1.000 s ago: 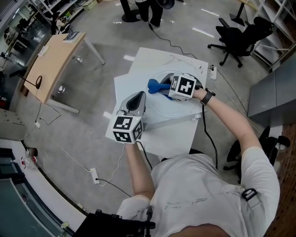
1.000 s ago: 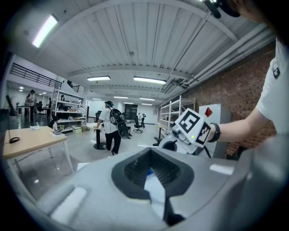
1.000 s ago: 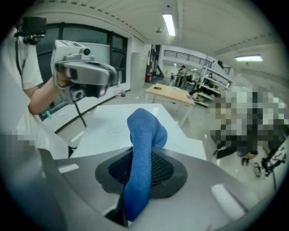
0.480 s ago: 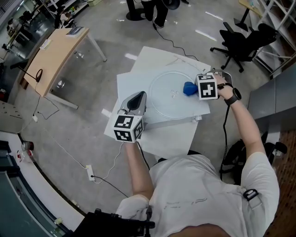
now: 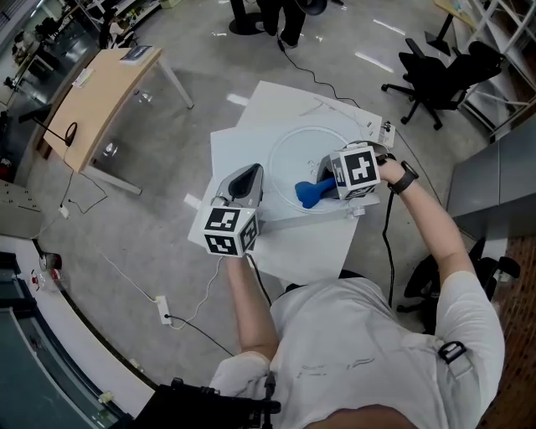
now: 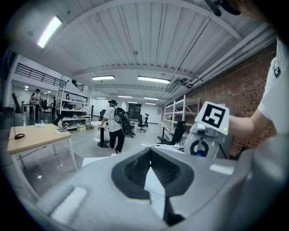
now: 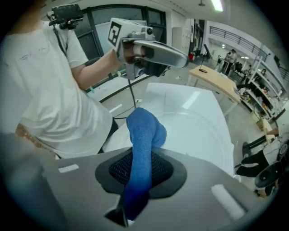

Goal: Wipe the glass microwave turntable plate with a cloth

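The round glass turntable plate (image 5: 293, 147) lies flat on a white table (image 5: 306, 251). My right gripper (image 5: 325, 188) is shut on a blue cloth (image 5: 307, 194), which hangs from its jaws onto the plate's near part. In the right gripper view the cloth (image 7: 143, 131) sticks out past the jaws over the plate (image 7: 203, 135). My left gripper (image 5: 249, 174) hovers at the table's left side, just left of the plate's rim. Its jaws (image 6: 151, 155) look shut with nothing between them. The right gripper (image 6: 205, 135) also shows in the left gripper view.
A wooden desk (image 5: 92, 100) stands to the left. Black office chairs (image 5: 435, 71) are at the far right. Cables and a power strip (image 5: 165, 315) lie on the concrete floor. A person's legs (image 5: 280, 21) show beyond the table.
My right gripper carried the cloth across the plate, from its far left to its right edge, then back to its near side. The left gripper stayed still.
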The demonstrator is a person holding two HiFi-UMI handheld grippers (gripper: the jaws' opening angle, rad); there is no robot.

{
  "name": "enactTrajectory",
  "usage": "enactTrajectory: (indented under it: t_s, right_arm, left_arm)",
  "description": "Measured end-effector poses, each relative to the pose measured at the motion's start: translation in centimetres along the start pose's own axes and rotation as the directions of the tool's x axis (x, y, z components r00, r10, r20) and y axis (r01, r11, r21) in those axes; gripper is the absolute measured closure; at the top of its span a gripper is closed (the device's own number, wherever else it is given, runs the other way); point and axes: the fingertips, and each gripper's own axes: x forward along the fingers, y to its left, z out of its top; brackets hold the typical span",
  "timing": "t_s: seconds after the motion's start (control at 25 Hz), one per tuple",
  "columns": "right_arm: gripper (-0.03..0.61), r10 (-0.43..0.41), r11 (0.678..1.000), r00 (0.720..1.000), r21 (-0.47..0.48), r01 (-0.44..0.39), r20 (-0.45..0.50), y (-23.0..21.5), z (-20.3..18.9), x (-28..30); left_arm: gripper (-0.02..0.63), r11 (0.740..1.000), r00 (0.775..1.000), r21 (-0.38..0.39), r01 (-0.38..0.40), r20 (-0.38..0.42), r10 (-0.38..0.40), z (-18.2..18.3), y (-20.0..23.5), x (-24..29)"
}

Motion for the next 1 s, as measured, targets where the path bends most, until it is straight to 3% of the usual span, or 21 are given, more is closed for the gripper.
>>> enactTrajectory:
  t_s: [0.12, 0.2, 0.36, 0.48, 0.6, 0.72, 0.84, 1.0]
  right_arm:
    - [0.509, -0.128, 0.99, 0.99, 0.067, 0.124, 0.054, -3.3, 2.2, -0.2]
    - [0.509, -0.241, 0.968, 0.969, 0.082, 0.237, 0.049, -6.0, 2.5, -0.8]
    - [0.509, -0.431, 0.898, 0.9, 0.069, 0.435, -0.072, -10.4, -0.5, -2.1]
    - [0.509, -0.455, 0.88, 0.875, 0.064, 0.47, -0.165, -10.8, -3.8, -3.1]
    - [0.511, -0.419, 0.892, 0.869, 0.058, 0.448, -0.264, -9.0, -6.8, -4.1]
    - [0.511, -0.306, 0.939, 0.894, 0.052, 0.341, -0.327, -5.2, -8.5, -4.2]
    - [0.511, -0.15, 0.986, 0.938, 0.026, 0.166, -0.312, -0.5, -7.6, -3.8]
    - [0.511, -0.012, 0.998, 0.976, -0.062, -0.002, -0.216, 3.2, -3.9, -2.0]
  left_arm:
    - [0.615, 1.0, 1.0, -0.001, -0.015, 0.001, 0.015, 0.0, 0.3, -0.5]
    - [0.615, 1.0, 1.0, -0.002, -0.025, 0.0, 0.025, 0.0, 0.5, -0.7]
    - [0.615, 0.999, 1.0, -0.005, -0.031, -0.002, 0.031, -0.1, 0.7, -1.0]
    - [0.615, 1.0, 1.0, -0.005, -0.031, -0.001, 0.031, -0.3, 0.6, -1.0]
    - [0.615, 0.999, 0.999, -0.007, -0.032, -0.004, 0.032, -0.6, 0.6, -0.8]
    - [0.615, 1.0, 1.0, -0.009, -0.028, -0.009, 0.027, -0.8, 0.5, -0.7]
    - [0.615, 1.0, 1.0, -0.011, -0.023, -0.012, 0.023, -0.9, 0.4, -0.5]
    - [0.615, 1.0, 1.0, -0.012, -0.02, -0.013, 0.02, -1.0, 0.3, -0.2]
